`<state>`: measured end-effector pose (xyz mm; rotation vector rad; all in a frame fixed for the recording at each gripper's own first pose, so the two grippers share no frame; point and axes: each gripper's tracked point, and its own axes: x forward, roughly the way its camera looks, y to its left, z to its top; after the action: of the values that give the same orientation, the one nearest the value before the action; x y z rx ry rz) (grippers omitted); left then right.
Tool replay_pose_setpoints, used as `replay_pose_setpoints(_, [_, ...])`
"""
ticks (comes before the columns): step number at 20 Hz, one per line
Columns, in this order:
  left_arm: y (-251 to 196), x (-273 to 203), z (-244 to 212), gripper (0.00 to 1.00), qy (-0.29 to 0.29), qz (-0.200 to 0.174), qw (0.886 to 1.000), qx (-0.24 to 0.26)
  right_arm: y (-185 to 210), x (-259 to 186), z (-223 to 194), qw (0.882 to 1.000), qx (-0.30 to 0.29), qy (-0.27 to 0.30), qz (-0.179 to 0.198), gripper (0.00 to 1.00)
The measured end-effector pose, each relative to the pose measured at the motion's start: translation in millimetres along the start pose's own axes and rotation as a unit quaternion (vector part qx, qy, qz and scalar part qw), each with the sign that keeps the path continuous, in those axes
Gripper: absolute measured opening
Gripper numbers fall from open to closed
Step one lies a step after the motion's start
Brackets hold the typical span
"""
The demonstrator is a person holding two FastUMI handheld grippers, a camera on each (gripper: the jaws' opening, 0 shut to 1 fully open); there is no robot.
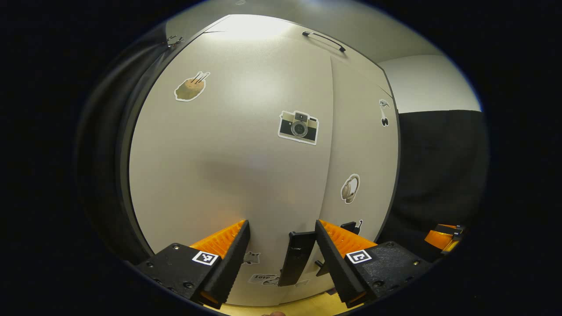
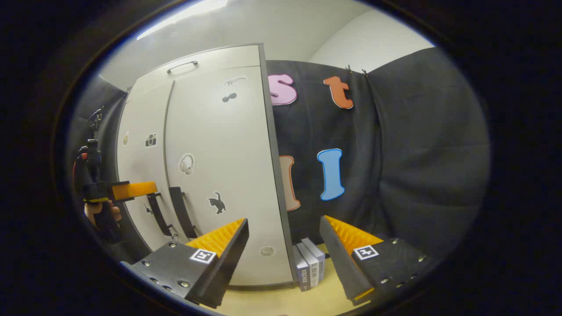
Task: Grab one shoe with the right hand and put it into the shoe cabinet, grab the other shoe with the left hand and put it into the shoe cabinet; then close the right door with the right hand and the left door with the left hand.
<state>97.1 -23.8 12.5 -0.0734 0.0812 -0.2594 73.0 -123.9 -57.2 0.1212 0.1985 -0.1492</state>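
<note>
The shoe cabinet is a tall box with smooth, matte, pale grey fronts and a thin dark edge; in the right gripper view it fills the left half of the frame. It has two doors: the left door and the right door, both lying flush and closed, meeting at a fine vertical seam. Each carries one flat black strap handle low down, and a slim metal bar handle sits at the top. Small die-cut stickers dot the fronts, among them a camera sticker and a headphones sticker.

Three grey books stand upright on the pale wooden floor just right of the cabinet.

The left gripper is spread wide and holds nothing, close before the left door at the bottom of its frame. The right gripper is likewise spread and empty, off the cabinet's right corner.
</note>
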Motion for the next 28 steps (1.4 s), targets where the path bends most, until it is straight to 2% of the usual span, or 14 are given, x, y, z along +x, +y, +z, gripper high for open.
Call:
replay_pose_setpoints(13, [-1.0,4.7,-1.0,0.9,0.009,0.0,1.0,-0.002,15.5,-7.3,8.5,1.0,-0.008,-0.005,0.017,0.98])
replay_pose_setpoints(24, [-42.5,-53.4,37.2,0.88,-0.025,-0.023,0.999,0.023,59.1,-66.1,67.3,0.998,-0.027,-0.042,0.037,0.98])
replay_pose_setpoints(25, [-45.6,-61.0,41.6,0.83,-0.033,-0.022,0.999,0.022,61.8,-71.4,70.8,0.998,-0.027,-0.044,0.037,0.98])
replay_pose_setpoints(26, [-46.7,-66.3,46.0,0.88,-0.041,-0.018,0.999,0.022,63.7,-76.5,73.5,0.998,-0.029,-0.048,0.036,0.98])
replay_pose_setpoints(27, [-47.7,-71.1,50.1,0.83,-0.047,-0.015,0.999,0.022,66.8,-81.7,75.6,0.998,-0.03,-0.051,0.035,0.98])
replay_pose_setpoints(28, [-48.1,-76.2,52.1,0.89,-0.05,-0.012,0.998,0.022,69.6,-85.9,76.8,0.998,-0.031,-0.053,0.033,0.98])
